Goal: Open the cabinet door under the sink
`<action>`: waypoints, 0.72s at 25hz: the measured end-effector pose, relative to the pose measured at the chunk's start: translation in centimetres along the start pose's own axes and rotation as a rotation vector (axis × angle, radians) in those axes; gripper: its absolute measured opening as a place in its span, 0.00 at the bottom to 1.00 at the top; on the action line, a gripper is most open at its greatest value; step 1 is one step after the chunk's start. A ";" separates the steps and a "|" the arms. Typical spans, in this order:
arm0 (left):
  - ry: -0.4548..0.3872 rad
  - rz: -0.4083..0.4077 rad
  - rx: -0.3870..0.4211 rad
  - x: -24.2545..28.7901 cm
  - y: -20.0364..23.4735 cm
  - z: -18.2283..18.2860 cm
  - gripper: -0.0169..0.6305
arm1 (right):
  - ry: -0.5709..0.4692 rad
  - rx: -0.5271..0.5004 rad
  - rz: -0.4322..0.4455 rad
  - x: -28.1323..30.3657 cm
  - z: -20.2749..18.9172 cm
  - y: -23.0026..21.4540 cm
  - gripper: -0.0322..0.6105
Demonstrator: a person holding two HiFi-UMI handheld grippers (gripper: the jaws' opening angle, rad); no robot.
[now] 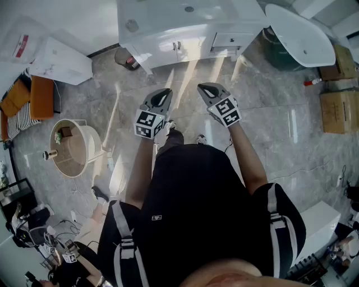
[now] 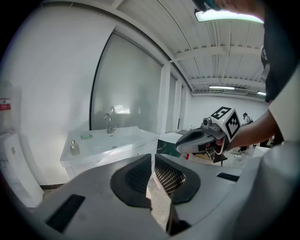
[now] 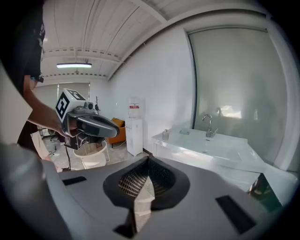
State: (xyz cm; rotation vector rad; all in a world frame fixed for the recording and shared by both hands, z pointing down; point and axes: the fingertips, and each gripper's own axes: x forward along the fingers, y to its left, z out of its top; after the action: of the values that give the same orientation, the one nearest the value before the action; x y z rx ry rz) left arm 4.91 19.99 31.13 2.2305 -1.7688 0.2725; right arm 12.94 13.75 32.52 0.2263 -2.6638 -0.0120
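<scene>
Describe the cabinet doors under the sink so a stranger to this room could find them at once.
Find the white washstand left of the bathtub. On its front, below the basin, are two doors side by side. Their small handles sit together at the middle seam, unlike the drawers to their right.

Black shirt, white-striped sleeves

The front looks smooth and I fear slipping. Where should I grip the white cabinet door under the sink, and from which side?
Grip the small grey handle at the inner edge of the white cabinet door, coming straight from the front: the closed panel is flat and offers nothing else.
</scene>
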 end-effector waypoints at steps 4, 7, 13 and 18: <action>0.000 -0.013 0.003 0.1 1.4 0.3 0.08 | 0.003 0.003 -0.007 1.4 0.7 0.0 0.14; 0.001 -0.030 0.008 0.2 2.7 0.4 0.08 | 0.002 0.009 -0.021 2.6 1.3 0.0 0.14; 0.007 -0.070 0.017 0.3 5.6 0.2 0.08 | 0.005 0.022 -0.054 5.4 2.2 -0.1 0.14; 0.016 -0.095 0.045 0.9 6.9 0.9 0.08 | -0.008 0.039 -0.072 6.6 2.8 -0.5 0.14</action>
State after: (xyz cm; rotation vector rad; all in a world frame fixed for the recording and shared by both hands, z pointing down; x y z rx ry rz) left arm -1.56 17.39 31.32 2.3292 -1.6589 0.3119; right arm 5.92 12.05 32.96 0.3360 -2.6648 0.0160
